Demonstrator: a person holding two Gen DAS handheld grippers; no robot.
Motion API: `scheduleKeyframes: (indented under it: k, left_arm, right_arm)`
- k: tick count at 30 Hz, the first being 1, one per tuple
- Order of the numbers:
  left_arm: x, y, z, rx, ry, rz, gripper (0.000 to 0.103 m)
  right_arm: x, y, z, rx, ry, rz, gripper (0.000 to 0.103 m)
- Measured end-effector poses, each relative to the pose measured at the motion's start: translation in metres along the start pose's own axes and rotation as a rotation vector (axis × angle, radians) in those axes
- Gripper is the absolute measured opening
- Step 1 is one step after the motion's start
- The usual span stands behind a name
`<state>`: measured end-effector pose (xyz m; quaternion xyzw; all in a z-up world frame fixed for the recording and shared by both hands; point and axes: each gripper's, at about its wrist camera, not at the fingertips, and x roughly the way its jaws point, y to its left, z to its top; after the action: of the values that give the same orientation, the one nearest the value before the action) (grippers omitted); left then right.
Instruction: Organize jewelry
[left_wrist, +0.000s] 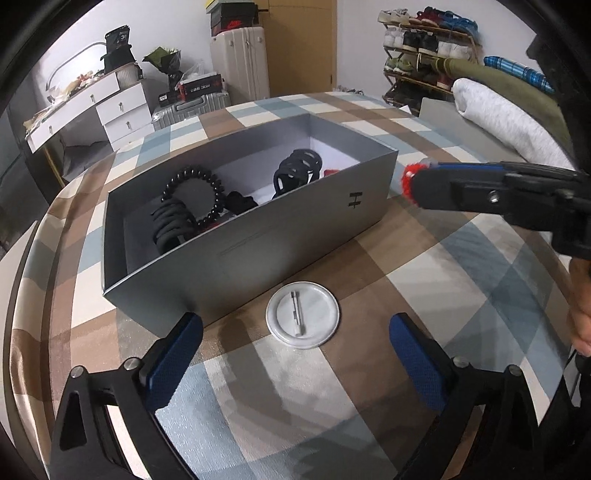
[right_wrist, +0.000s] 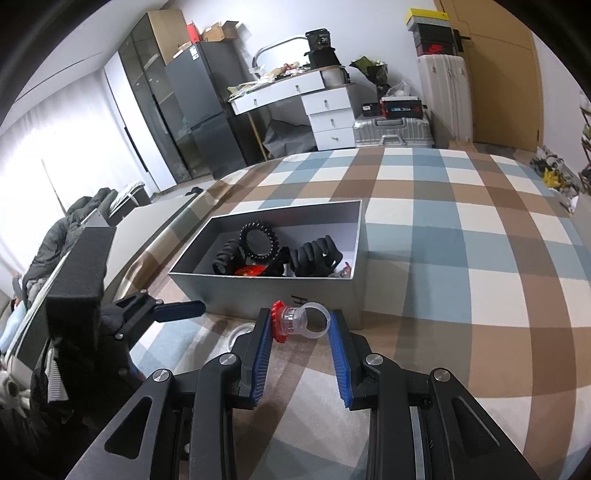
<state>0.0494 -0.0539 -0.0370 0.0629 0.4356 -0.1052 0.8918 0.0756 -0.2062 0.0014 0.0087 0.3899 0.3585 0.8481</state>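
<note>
From the left wrist view, the left gripper (left_wrist: 295, 354) has its jaws spread wide with nothing between them, poised over a round white pin badge (left_wrist: 303, 314) that lies face down on the tabletop (left_wrist: 461, 295), its metal pin showing across the back. Just beyond the badge stands an open grey box (left_wrist: 258, 236) holding a black coiled hair tie (left_wrist: 194, 197), dark hair claws (left_wrist: 297, 170) and a bit of red at the far end. The right gripper (left_wrist: 417, 184) reaches in from the right near the box's corner, with a red frilled piece showing at its tip. The tabletop is covered in a checked cloth of brown, blue and cream. Behind are a white chest of drawers (left_wrist: 110, 107), suitcases and a shoe rack (left_wrist: 424, 48).

From the right wrist view, the right gripper (right_wrist: 301, 325) has its jaws pinching a toy ring (right_wrist: 299, 319): a clear plastic band with a clear stud and a red frilled disc pressed against the left blue pad. It is held just in front of the grey box (right_wrist: 317, 295), above the cloth. The left gripper (right_wrist: 177, 310) appears at the left. A dark fridge (right_wrist: 207, 110), a white desk and a wooden door line the room's far wall.
</note>
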Motion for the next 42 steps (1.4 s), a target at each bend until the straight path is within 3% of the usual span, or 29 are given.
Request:
scheduleKeyframes:
  k: [4,17,20,24,42]
  left_arm:
    - [0.005,0.003,-0.001,-0.015,0.026,-0.022,0.078]
    - [0.004,0.002,0.001,-0.02,0.017,-0.018,0.065]
    - [0.004,0.002,0.002,-0.023,0.013,-0.016,0.058]
    - [0.003,0.002,0.003,-0.02,0.006,-0.02,0.037]
    - [-0.01,0.004,0.007,-0.013,-0.053,-0.027,0.037]
  right_arm:
    - [0.001,-0.001,0.0,0.001,0.002,0.0,0.029]
    - [0.002,0.0,-0.001,0.002,0.004,0.013,0.029]
    - [0.002,0.001,-0.001,0.0,0.005,0.015,0.029]
    - [0.002,0.002,-0.001,-0.001,0.004,0.015,0.029]
    - [0.001,0.005,0.0,-0.006,0.0,0.015,0.029]
